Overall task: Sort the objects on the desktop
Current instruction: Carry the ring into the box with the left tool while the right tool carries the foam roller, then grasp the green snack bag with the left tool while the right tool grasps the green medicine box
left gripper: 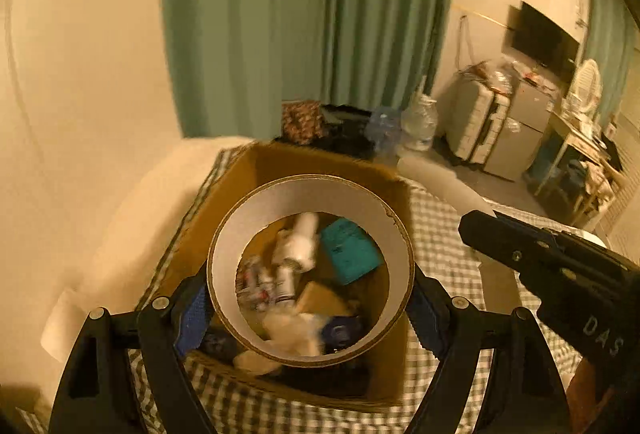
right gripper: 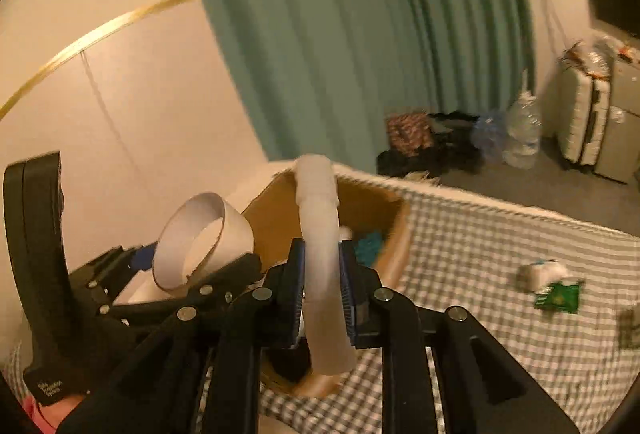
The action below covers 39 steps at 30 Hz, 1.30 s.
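My left gripper (left gripper: 310,294) is shut on a wide cardboard tape ring (left gripper: 256,234) and holds it above an open cardboard box (left gripper: 256,170) on the checked bedspread. Through the ring I see a white bottle (left gripper: 300,238), a teal packet (left gripper: 350,250) and other small items in the box. My right gripper (right gripper: 322,298) is shut on a translucent whitish tape roll (right gripper: 322,234), held edge-on just right of the box (right gripper: 376,206). The left gripper and its ring (right gripper: 224,230) show at left in the right wrist view. The right gripper's body (left gripper: 560,266) shows at right in the left wrist view.
A green-and-white packet (right gripper: 554,286) and another small item (right gripper: 630,326) lie on the checked bedspread (right gripper: 480,274) to the right. Beyond the bed are a teal curtain (right gripper: 360,34), bags and water bottles (right gripper: 522,138) on the floor, and a suitcase (right gripper: 580,122).
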{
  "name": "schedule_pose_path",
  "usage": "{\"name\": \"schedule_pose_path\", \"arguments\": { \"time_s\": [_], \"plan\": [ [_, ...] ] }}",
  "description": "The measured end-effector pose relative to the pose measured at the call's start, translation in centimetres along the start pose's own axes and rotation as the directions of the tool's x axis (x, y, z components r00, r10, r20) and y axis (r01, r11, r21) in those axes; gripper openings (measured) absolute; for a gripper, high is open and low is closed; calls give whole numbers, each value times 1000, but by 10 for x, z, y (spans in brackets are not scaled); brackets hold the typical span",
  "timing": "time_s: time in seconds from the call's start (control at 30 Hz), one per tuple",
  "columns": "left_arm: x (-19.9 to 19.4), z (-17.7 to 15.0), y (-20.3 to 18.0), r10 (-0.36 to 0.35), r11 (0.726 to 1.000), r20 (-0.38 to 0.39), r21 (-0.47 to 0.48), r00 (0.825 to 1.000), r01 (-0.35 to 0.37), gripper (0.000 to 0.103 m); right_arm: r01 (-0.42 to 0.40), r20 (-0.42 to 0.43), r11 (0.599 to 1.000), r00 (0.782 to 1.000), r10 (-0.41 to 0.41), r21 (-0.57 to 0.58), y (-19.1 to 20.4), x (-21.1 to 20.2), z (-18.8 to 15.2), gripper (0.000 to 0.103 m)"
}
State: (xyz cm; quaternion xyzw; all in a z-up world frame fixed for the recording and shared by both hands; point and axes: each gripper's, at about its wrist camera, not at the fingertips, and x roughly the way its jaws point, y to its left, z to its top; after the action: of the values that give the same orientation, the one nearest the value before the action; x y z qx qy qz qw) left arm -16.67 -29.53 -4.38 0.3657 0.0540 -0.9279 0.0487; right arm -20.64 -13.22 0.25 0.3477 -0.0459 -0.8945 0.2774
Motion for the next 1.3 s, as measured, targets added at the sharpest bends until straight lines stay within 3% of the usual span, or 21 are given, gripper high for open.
{"name": "schedule_pose_path", "arguments": {
  "time_s": [0.17,0.3,0.33,0.4,0.43,0.57,0.7,0.87,1.03,1.13,1.3],
  "plan": [
    [31,-14,24,24,1000,-49,-15,999,-25,84,-24,-63,1000,998,25,3,6,45,-4,19],
    [46,-18,28,4,999,-99,-38,995,-7,93,-54,-92,997,994,59,56,-3,69,0,23],
    [48,-19,29,9,999,-101,-42,995,-13,97,-54,-93,997,994,60,61,-6,71,0,28],
    [49,-23,30,23,999,-109,-43,994,-28,100,-49,-69,995,996,55,82,-7,69,4,68],
    [50,-23,29,28,999,-114,-39,993,-33,100,-49,-48,994,997,54,96,-10,66,5,74],
    [42,-25,24,33,999,-112,-33,993,-37,100,-66,7,985,998,66,158,-24,44,7,76],
    [25,-25,7,4,1000,-92,-23,996,-7,101,-3,30,984,1000,-2,178,-42,21,5,76],
    [2,-31,-44,-73,997,-58,21,996,74,103,122,66,976,989,-136,181,-76,-28,-12,76],
    [-3,-45,-107,-140,988,-67,56,988,144,103,254,87,945,957,-277,204,-123,-87,-34,78],
    [1,-56,-147,-160,983,-83,80,984,166,103,345,91,914,924,-371,214,-155,-118,-53,78],
    [14,-75,-214,-181,970,-118,143,976,197,103,485,65,822,849,-525,299,-228,-165,-89,81]
  ]
}}
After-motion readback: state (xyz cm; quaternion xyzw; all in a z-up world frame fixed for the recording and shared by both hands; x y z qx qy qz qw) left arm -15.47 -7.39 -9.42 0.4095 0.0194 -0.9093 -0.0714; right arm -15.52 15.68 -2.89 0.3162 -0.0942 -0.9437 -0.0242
